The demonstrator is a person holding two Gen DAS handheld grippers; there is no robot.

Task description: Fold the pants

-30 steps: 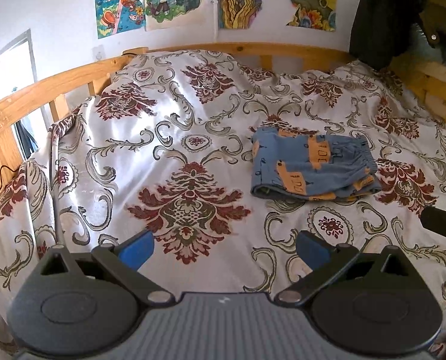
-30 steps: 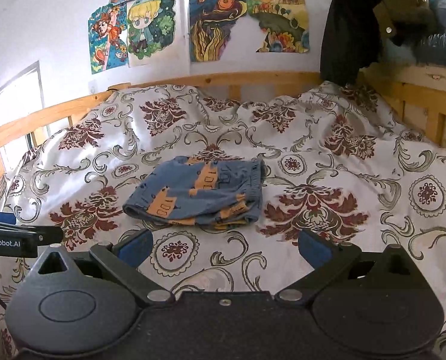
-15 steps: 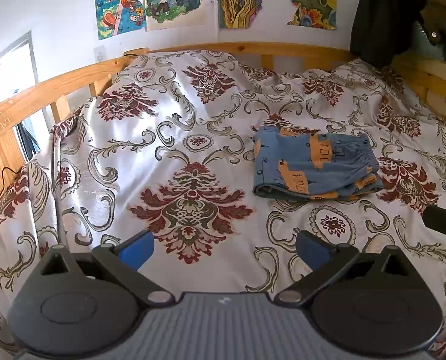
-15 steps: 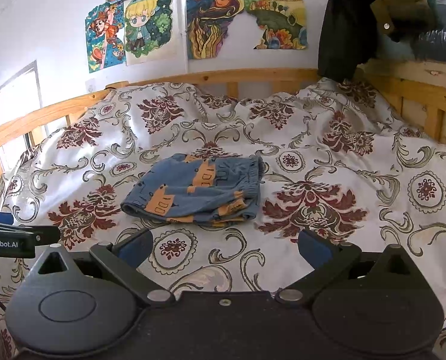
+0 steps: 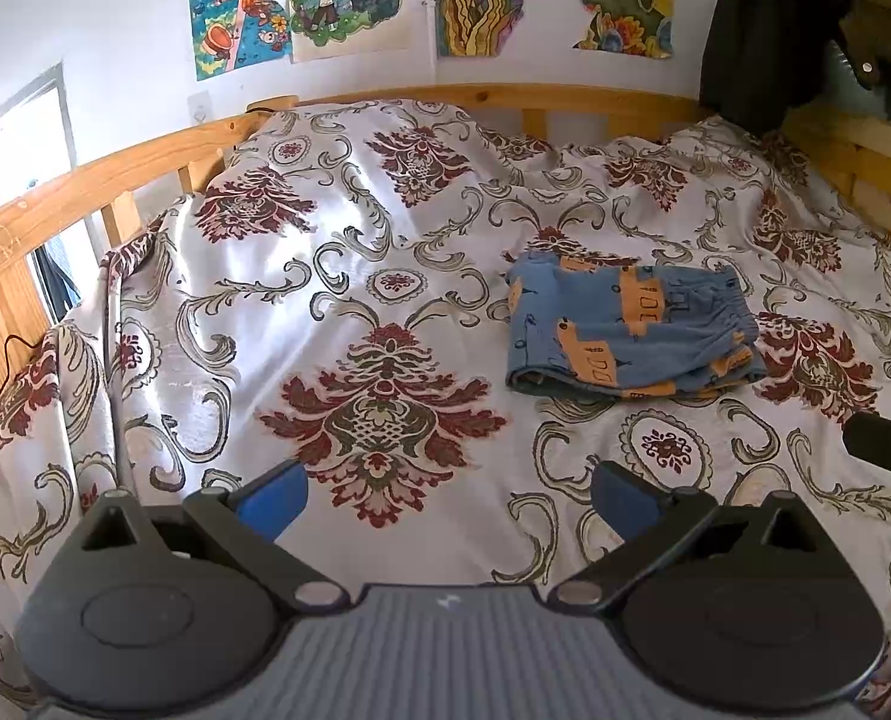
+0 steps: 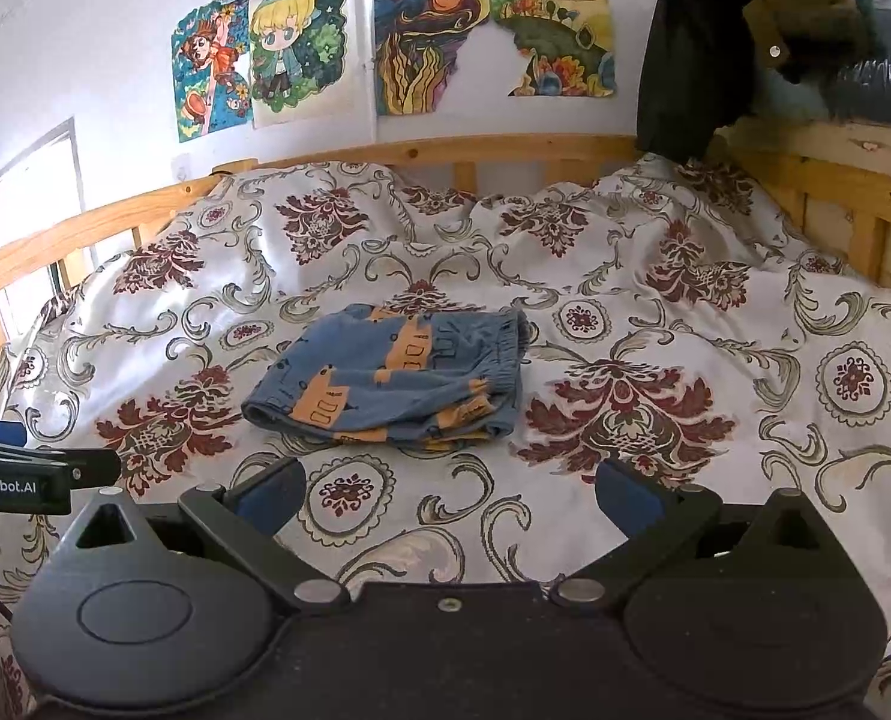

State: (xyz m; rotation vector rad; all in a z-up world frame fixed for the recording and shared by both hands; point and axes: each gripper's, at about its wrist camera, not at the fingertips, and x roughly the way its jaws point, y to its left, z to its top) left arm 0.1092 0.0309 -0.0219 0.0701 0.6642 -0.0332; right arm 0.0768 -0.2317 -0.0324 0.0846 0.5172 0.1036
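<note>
Patterned bedspread (image 5: 385,312), white with dark red medallions and olive scrolls, was seen spread over a bed with a wooden rail (image 5: 115,162) round its far and left sides. Cartoon and painted posters (image 6: 301,48) were fixed to the white wall above the rail. Dark clothing (image 6: 679,60) was hung at the rail's right corner.

Pants (image 5: 625,330), blue with orange patches, were found folded into a compact rectangle and laid flat on the bedspread, well apart from the rail. The elastic waistband was turned to the bundle's right edge; layered edges showed along its near side.

Left gripper (image 5: 448,495) was held released, its blue-padded fingers (image 5: 271,501) spread wide with nothing between them, short of the pants and off toward their left. Right gripper (image 6: 448,492) was likewise held released and empty, short of the pants on their near side, no contact being made. Both were kept above the bedspread. Part of the left gripper (image 6: 19,474) was visible at the left edge of the right wrist view.
</note>
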